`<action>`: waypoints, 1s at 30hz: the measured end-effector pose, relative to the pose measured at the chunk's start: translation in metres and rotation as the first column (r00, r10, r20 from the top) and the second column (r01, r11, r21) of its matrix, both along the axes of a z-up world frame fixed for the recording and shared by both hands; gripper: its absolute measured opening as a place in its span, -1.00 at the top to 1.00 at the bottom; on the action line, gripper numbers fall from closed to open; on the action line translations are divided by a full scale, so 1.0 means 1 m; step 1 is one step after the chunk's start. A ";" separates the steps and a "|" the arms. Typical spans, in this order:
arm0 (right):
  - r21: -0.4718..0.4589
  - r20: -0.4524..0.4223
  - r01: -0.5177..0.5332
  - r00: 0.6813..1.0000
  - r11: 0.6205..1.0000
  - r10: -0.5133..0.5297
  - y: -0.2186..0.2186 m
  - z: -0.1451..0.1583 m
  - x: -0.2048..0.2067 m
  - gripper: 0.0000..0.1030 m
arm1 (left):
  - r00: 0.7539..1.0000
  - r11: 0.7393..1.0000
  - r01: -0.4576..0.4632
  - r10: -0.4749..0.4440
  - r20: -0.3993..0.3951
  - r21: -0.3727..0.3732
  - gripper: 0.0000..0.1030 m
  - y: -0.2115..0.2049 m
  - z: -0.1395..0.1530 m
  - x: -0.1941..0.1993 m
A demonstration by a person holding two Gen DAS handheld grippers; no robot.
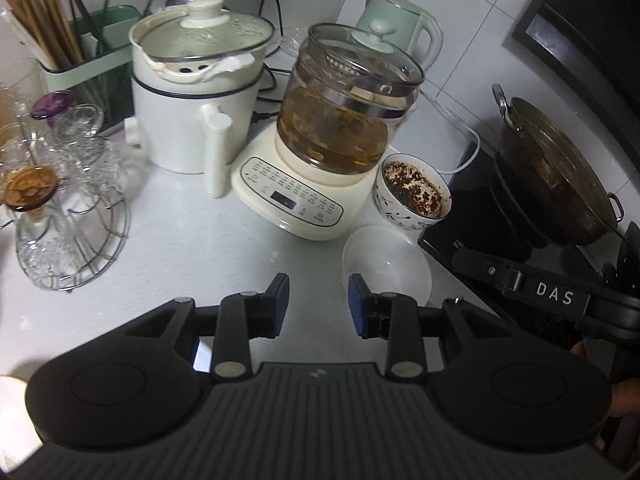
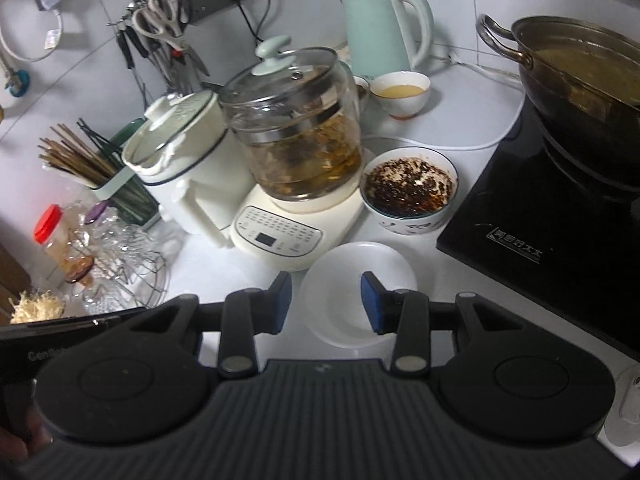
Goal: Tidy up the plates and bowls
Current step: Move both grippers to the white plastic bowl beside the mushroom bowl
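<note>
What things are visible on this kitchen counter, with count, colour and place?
Shallow white ceramic bowl: one, white, counter front.
Patterned bowl of dark chili sauce: one, white-blue, behind it.
Glass kettle on cream base: one, clear, centre.
White lidded cooker: one, left of kettle.
Mint electric kettle: one, back.
Small cup of yellow liquid: one, white, back.
Metal pot: one, on black hob.
Chopstick holder: one, green, left.
Left gripper: jaws open, empty.
Right gripper: jaws open, above the shallow bowl.

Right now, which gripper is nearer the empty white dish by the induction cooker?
Right. The right gripper hangs over the white dish, its open fingers straddling it without touching. The left gripper sits off the dish's left side, open over bare counter.
</note>
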State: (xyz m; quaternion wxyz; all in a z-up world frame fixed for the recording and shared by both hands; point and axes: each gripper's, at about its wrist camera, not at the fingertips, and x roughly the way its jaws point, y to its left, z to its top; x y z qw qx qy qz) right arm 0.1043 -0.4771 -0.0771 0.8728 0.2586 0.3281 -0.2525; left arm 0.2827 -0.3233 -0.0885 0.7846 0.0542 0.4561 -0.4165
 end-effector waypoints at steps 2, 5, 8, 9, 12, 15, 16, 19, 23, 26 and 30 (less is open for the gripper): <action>0.011 -0.008 0.011 1.000 1.000 -0.011 -0.008 -0.004 0.001 0.19 | 1.000 1.000 0.007 -0.007 -0.007 0.011 0.18 -0.009 -0.004 0.002; 0.025 -0.023 0.026 0.999 0.999 -0.025 -0.019 -0.011 0.004 0.19 | 0.999 0.999 0.023 -0.022 -0.024 0.034 0.11 -0.023 -0.014 0.005; 0.040 -0.042 0.027 0.999 0.999 -0.025 -0.028 -0.017 0.008 0.19 | 0.998 0.998 0.029 -0.025 -0.057 0.057 -0.01 -0.034 -0.023 0.011; 0.044 -0.045 0.025 0.999 0.999 -0.023 -0.029 -0.018 0.008 0.19 | 0.997 0.998 0.026 -0.022 -0.069 0.059 -0.06 -0.036 -0.025 0.014; 0.060 -0.071 0.028 0.997 0.998 -0.024 -0.035 -0.025 0.009 0.20 | 0.995 0.998 0.010 -0.004 -0.100 0.062 -0.13 -0.044 -0.035 0.022; 0.081 -0.106 0.055 0.993 0.995 -0.046 -0.047 -0.035 0.011 0.03 | 0.992 0.997 0.026 -0.017 -0.122 0.069 -0.13 -0.057 -0.046 0.027; 0.085 -0.113 0.066 0.992 0.994 -0.056 -0.051 -0.039 0.011 -0.04 | 0.991 0.997 0.031 -0.022 -0.132 0.071 -0.13 -0.062 -0.050 0.027; 0.096 -0.129 0.090 0.989 0.991 -0.077 -0.059 -0.047 0.010 -0.12 | 0.988 0.996 0.047 -0.035 -0.150 0.072 -0.13 -0.074 -0.059 0.028; 0.122 -0.149 0.095 0.986 0.988 -0.077 -0.067 -0.061 0.011 -0.12 | 0.986 0.995 0.059 -0.045 -0.159 0.079 -0.13 -0.087 -0.071 0.031; 0.144 -0.154 0.088 0.986 0.986 -0.065 -0.072 -0.070 0.013 -0.12 | 0.984 0.994 0.069 -0.054 -0.167 0.081 -0.13 -0.096 -0.079 0.033; 0.177 -0.154 0.076 0.987 0.981 -0.049 -0.079 -0.081 0.019 -0.10 | 0.982 0.994 0.070 -0.053 -0.182 0.085 -0.12 -0.104 -0.089 0.037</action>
